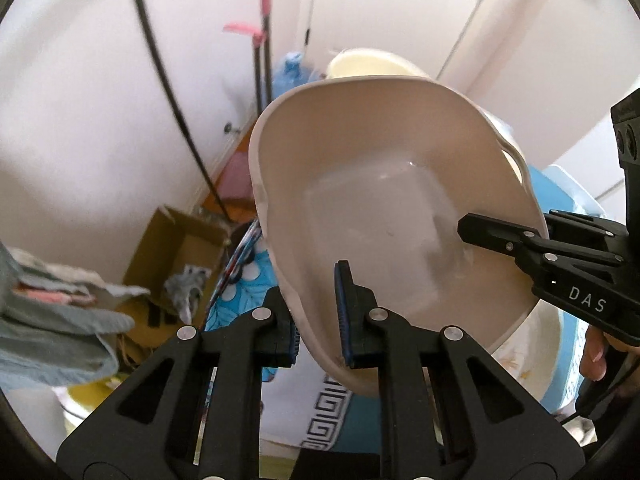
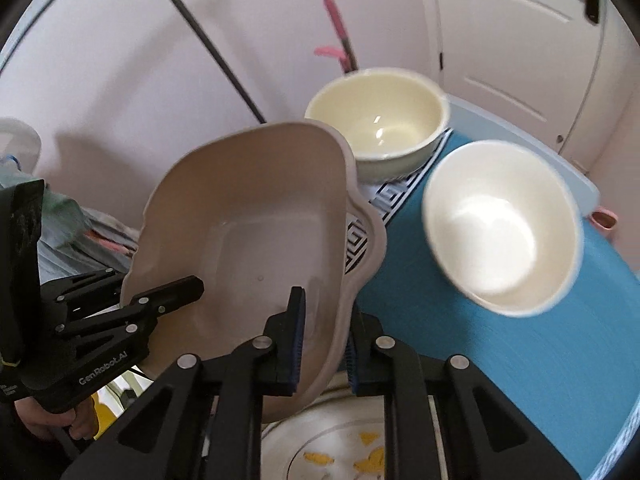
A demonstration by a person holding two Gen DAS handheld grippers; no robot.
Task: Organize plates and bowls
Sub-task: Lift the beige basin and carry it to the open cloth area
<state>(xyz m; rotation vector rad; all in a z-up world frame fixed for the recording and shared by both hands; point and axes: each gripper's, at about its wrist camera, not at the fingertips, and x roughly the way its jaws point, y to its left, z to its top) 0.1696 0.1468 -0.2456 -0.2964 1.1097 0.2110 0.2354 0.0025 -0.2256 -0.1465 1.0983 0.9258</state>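
Behind the work area we note pale walls and a white door. On the table, covered in blue cloth, stand a cream bowl and a white bowl, with a patterned plate at the near edge. We find a beige square dish raised and tilted above the table. Our left gripper has its fingers clamped on one rim; our right gripper has its fingers clamped on the opposite rim.
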